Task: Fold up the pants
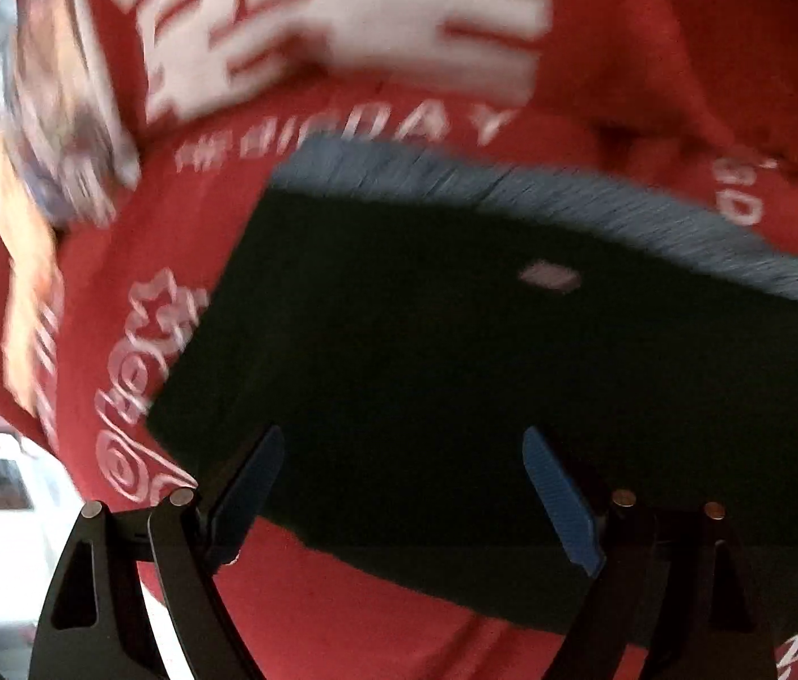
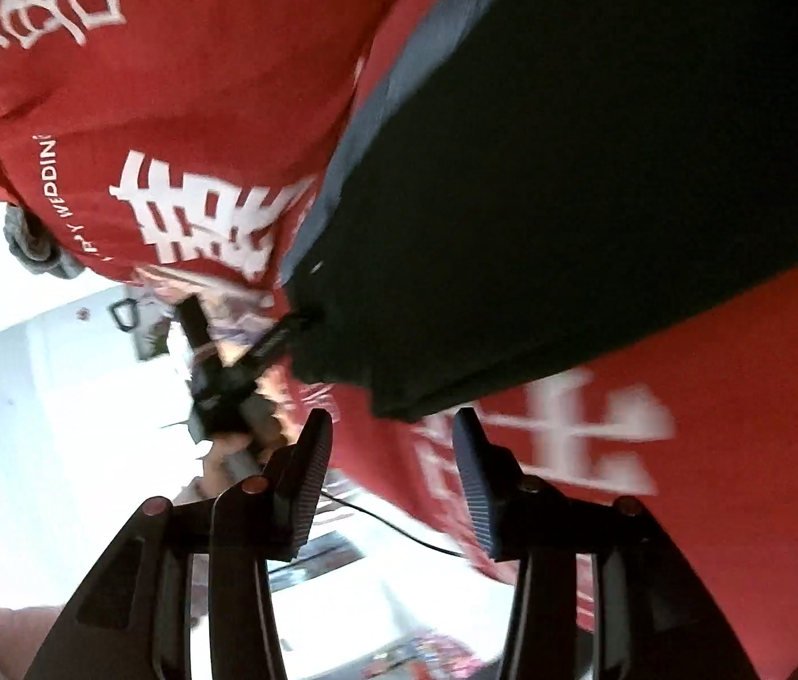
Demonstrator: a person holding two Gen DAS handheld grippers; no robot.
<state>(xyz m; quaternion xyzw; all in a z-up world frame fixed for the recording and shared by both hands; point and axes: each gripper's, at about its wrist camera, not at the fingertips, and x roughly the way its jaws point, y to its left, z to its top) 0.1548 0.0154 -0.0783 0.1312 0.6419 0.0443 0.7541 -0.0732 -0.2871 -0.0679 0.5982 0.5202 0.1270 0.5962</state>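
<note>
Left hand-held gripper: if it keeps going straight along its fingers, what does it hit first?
Most likely the dark pants. The left hand-held gripper stands open and empty, with the folded pants filling the view right ahead of it on the red cloth. The frame is blurred, so depth is uncertain.

The red cloth (image 2: 183,85) bore white "WEDDIN", cut off, beside large Chinese characters; other lettering was blurred.

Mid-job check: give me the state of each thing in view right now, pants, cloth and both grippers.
Pants: dark, folded into a flat block, lying on the red cloth, held by neither gripper.
Red cloth: spread under the pants, wrinkled, white print facing up.
Left gripper: open, nothing between the fingers, over the pants.
Right gripper: open, empty, just off the pants' corner.
</note>
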